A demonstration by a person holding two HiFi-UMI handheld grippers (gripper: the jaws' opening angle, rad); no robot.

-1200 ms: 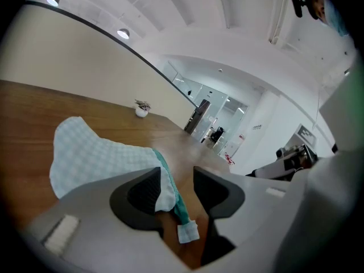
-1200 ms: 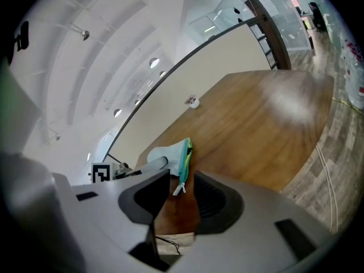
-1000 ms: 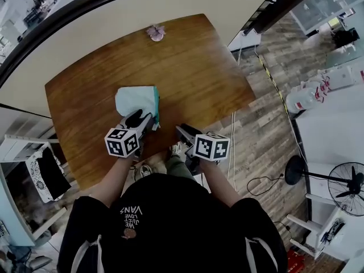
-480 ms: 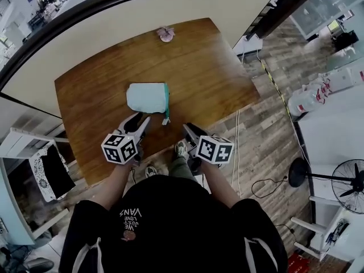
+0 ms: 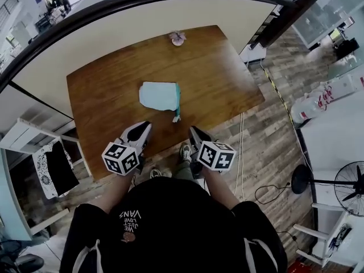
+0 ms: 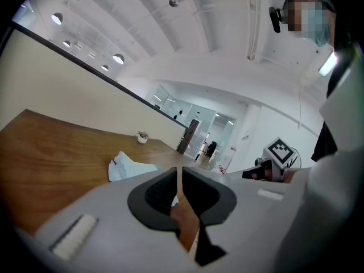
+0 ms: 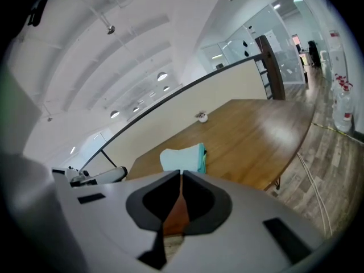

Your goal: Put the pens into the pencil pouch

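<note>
The light-blue pencil pouch [image 5: 160, 95] lies flat in the middle of the wooden table [image 5: 216, 78], its teal zipper edge to the right with a pull tab [image 5: 176, 118] hanging toward me. It also shows in the left gripper view as the pouch [image 6: 126, 168] and in the right gripper view as the pouch [image 7: 182, 157]. My left gripper [image 5: 140, 131] and right gripper [image 5: 195, 133] hover at the table's near edge, apart from the pouch. Both pairs of jaws are closing, almost together, with nothing between them. No pens are visible.
A small potted plant [image 5: 177, 37] stands at the table's far edge by the cream partition wall. My shoes [image 5: 185, 152] show below the near edge. A fan [image 5: 348, 187] and white bottles [image 5: 310, 106] stand on the floor to the right.
Both grippers drew back from the pouch toward the table's near edge and rose a little. Their jaws went from wide apart to nearly together.
</note>
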